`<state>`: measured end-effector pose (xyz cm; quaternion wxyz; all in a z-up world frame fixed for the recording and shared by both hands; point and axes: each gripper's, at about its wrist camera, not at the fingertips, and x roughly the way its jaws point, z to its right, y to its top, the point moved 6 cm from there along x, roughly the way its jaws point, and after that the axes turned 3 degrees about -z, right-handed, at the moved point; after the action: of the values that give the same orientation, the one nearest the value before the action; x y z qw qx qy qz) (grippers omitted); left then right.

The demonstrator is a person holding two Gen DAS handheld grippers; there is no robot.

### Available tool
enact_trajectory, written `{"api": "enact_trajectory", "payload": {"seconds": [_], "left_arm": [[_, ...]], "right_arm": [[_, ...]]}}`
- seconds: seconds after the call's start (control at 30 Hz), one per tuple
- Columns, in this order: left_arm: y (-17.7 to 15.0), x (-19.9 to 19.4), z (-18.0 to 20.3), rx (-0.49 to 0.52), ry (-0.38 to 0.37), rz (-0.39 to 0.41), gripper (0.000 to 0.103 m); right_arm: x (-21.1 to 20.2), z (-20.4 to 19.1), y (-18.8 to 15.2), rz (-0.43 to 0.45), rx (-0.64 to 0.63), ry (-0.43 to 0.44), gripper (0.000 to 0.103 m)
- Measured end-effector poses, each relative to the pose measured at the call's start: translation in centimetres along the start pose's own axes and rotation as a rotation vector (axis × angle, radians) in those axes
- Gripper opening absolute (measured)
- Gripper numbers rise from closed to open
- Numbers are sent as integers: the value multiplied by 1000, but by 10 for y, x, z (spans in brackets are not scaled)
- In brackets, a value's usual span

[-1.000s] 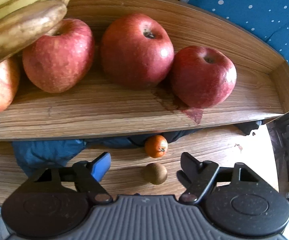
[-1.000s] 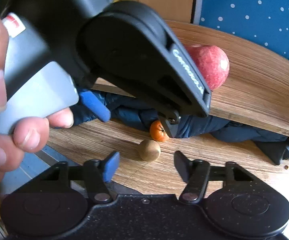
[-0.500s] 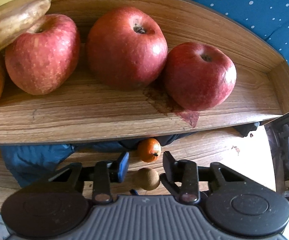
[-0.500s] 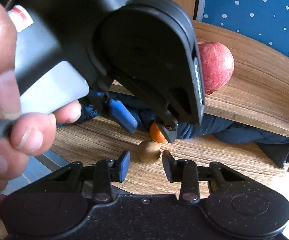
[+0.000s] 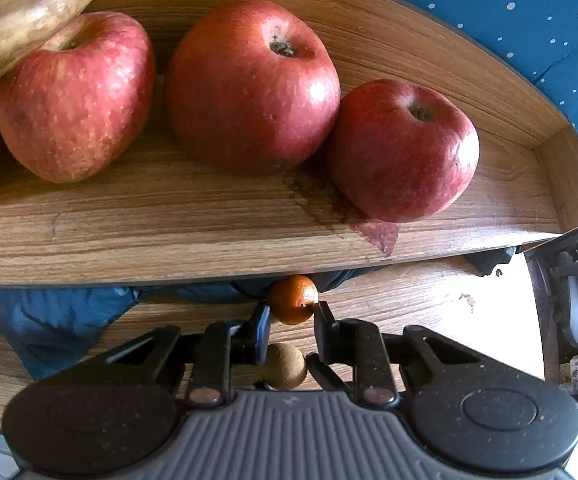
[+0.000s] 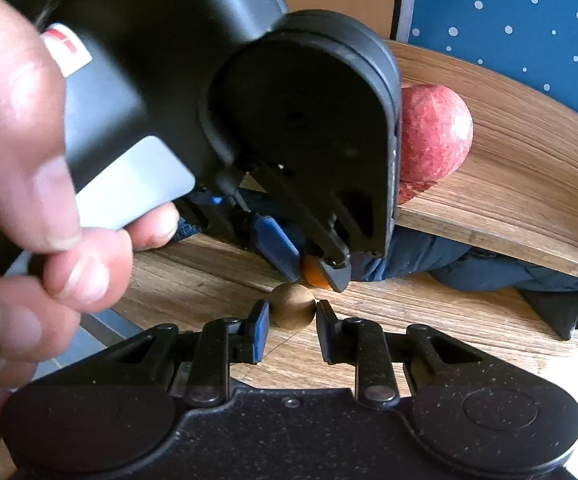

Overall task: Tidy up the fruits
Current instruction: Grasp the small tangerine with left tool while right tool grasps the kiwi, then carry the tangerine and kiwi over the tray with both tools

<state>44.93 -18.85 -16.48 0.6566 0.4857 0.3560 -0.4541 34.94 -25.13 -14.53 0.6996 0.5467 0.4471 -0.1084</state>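
A small orange fruit [image 5: 293, 300] lies on the wooden tabletop just in front of a raised wooden tray [image 5: 209, 236]. My left gripper [image 5: 292, 316] is closing on it, pads touching both its sides; the right wrist view shows the left gripper [image 6: 315, 276] pinching the orange fruit [image 6: 313, 276]. Just nearer lies a small brown round fruit [image 6: 293, 306]. My right gripper [image 6: 292, 318] is closing on this one, pads against its flanks. The brown fruit [image 5: 285, 366] also shows low between the left fingers.
Three red apples [image 5: 249, 84] and a banana [image 5: 21, 20] lie in the tray, which rests on a blue cloth [image 5: 49, 320]. A person's hand [image 6: 17, 160] holds the left gripper. Blue dotted fabric [image 5: 529, 20] lies behind. The table edge runs at the right.
Both grippers have gone from open to closed. The left one crept forward until its tips reached the orange fruit; the right one stayed put and closed around the brown fruit.
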Motion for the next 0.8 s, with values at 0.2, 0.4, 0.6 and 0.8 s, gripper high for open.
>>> {"api": "enact_trajectory", "payload": {"seconds": [0.2,0.4,0.6,0.8], "left_arm": [[-2,-6,-2,1,1,5,25],[-4,-12,-6,-12,7,13,25],[-7,-19,-5,-11,9,26,25],[-13,-27,-11,-20,21,35,25]], "right_arm": [[-3,2,1,0,-1,3,27],[0,3,0,-1,7,-4,27],[1,3,1,2,9,-12,26],[4,4,-2,11,15,-25,20]]}}
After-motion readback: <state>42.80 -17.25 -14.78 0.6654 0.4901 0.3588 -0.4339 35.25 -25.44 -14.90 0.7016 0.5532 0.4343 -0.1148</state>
